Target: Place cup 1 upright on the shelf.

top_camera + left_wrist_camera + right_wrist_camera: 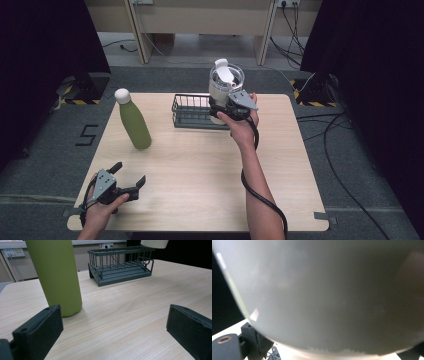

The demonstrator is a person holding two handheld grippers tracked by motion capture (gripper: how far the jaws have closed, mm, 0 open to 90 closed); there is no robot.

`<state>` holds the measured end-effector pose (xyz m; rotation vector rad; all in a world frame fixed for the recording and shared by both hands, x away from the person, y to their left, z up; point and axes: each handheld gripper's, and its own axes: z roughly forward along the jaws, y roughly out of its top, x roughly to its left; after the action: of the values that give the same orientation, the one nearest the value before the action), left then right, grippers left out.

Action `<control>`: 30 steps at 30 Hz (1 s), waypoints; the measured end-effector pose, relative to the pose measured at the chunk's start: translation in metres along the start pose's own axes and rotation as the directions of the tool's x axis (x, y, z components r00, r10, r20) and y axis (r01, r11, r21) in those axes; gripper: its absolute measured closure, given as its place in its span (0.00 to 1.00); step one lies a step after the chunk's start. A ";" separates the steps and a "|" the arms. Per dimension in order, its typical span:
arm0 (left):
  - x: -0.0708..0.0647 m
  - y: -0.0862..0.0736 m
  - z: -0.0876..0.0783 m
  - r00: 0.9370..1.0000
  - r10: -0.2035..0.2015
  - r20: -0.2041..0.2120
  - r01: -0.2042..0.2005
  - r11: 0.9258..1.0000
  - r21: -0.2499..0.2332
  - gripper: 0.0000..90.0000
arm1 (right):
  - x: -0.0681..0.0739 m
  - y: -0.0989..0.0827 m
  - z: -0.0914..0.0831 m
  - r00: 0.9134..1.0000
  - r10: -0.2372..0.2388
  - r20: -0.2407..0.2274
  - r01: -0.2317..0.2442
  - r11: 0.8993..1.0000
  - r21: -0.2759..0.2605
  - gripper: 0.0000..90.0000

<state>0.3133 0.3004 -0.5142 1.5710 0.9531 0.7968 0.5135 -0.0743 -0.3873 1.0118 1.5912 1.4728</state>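
My right gripper (226, 106) is shut on a white tumbler (226, 82) with a clear lid, held upright above the right end of a dark wire basket (192, 112). The tumbler's pale wall (324, 290) sits close to the camera in the right gripper view, with a black jaw at each lower corner. A green bottle (134, 122) with a white cap stands at the table's left. My left gripper (130, 174) hovers open near the front left corner, pointing at the bottle (56, 275) and the basket (120, 265). The tumbler's base (153, 243) shows over the basket's far end.
The light wooden table (200, 170) has bare room across its middle and right. Black cables (340, 150) trail over the grey floor at the right. Dark curtains flank both sides, and wooden furniture stands behind. A "5" mark (87, 135) is on the floor at the left.
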 end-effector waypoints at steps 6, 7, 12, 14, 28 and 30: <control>0.000 0.000 0.000 1.000 -0.003 -0.002 0.003 1.000 -0.001 0.00 | 0.000 0.007 0.004 1.000 0.000 0.002 0.000 1.000 -0.004 0.11; 0.000 0.000 0.000 1.000 -0.004 -0.003 0.004 1.000 -0.003 0.00 | -0.001 0.009 0.005 1.000 -0.003 0.003 0.003 1.000 -0.004 0.11; 0.000 0.000 0.000 1.000 -0.001 -0.003 0.001 1.000 -0.004 0.00 | -0.001 0.016 0.009 1.000 -0.010 0.003 0.010 1.000 -0.002 0.11; -0.001 0.001 -0.001 1.000 -0.001 -0.001 0.001 1.000 -0.006 0.00 | -0.002 0.018 0.011 1.000 -0.014 0.005 0.014 1.000 -0.001 0.11; 0.001 0.000 -0.001 1.000 -0.006 -0.003 0.006 1.000 -0.005 0.00 | -0.006 0.024 0.032 1.000 -0.001 0.015 0.000 1.000 0.019 0.11; 0.001 0.000 -0.001 1.000 -0.008 -0.005 0.008 1.000 -0.007 0.00 | -0.006 0.022 0.035 1.000 -0.002 0.015 0.001 1.000 0.026 0.11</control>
<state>0.3125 0.3020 -0.5139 1.5596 0.9586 0.7981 0.5495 -0.0643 -0.3679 1.0339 1.6033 1.4436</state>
